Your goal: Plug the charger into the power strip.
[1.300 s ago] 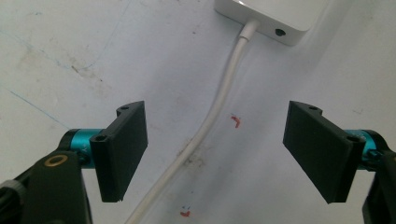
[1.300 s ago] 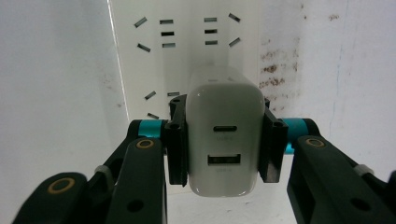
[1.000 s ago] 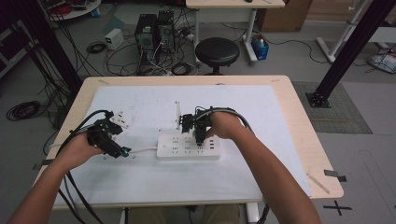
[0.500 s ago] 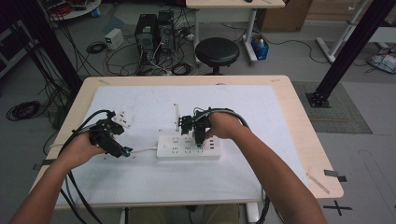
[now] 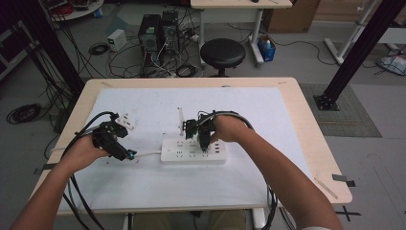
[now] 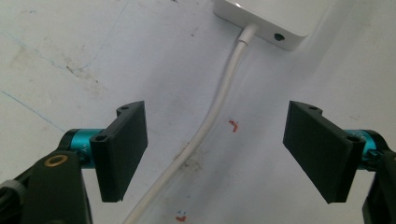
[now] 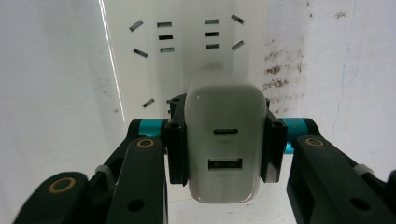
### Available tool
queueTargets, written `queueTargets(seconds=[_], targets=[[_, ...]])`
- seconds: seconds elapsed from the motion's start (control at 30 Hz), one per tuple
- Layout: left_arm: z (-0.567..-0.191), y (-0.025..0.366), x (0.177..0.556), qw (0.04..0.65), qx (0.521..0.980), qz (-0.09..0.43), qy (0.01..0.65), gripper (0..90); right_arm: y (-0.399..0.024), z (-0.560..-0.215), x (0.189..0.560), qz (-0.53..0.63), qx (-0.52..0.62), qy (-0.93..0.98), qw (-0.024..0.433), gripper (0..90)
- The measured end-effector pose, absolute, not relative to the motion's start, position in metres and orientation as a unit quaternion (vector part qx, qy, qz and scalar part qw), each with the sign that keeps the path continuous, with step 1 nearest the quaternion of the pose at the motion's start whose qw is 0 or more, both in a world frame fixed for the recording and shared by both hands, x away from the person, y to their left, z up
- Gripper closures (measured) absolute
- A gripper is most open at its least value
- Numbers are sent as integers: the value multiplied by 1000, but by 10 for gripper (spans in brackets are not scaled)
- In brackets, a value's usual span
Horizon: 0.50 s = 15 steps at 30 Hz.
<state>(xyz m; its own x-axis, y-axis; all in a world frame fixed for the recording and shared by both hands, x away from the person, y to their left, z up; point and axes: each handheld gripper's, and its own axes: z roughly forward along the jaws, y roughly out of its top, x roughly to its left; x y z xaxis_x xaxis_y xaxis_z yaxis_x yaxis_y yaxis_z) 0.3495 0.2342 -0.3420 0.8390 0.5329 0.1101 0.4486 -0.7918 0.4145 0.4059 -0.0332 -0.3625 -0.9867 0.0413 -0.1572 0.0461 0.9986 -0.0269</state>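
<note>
right tool (image 7: 224,149): jaws closed onto the two sides of a white usb charger (image 7: 223,144), two ports on its face turned to the camera. charger sits directly over the white power strip (image 7: 187,51), socket slots visible just beyond it; cannot tell whether its prongs are seated. in the high view the right tool (image 5: 203,136) points down at the top of the power strip (image 5: 193,152), right hand (image 5: 225,128) behind it.

left tool (image 6: 215,154): jaws spread wide, holding nothing. the white cable (image 6: 210,126) runs between them on the surface, touching neither jaw. it meets the end of the strip (image 6: 271,21) at the top of the left tool's view. small red marks on the white sheet beside the cable. in the high view the left tool (image 5: 125,154) sits just off the strip's left end, over the cable (image 5: 146,154), left hand (image 5: 88,149) gripping it, black cables trailing back over the worktop edge.

strip lies near the middle of the white sheet (image 5: 268,115) that covers the wooden worktop (image 5: 313,139). a small white block (image 5: 127,120) lies just beyond the left hand. a thin white upright piece (image 5: 180,122) stands just behind the strip, left of the right tool.

beyond the worktop: black stool (image 5: 222,51), computer towers (image 5: 158,31) amid floor cables.
</note>
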Motion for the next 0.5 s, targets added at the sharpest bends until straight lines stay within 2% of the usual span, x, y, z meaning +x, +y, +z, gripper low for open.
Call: queueTargets(seconds=[0.27,0.4,0.43,0.5], targets=[[-343,238,348,194,938,110,265,220,-43,-364,410,20,47,996,67,620],[-346,238,349,192,938,107,267,220,-32,-365,406,-20,15,996,81,624],[-347,238,349,192,939,106,264,220,-31,-365,408,-27,23,997,74,624],[-349,237,348,196,938,104,266,220,-35,-364,421,-11,45,998,33,622]])
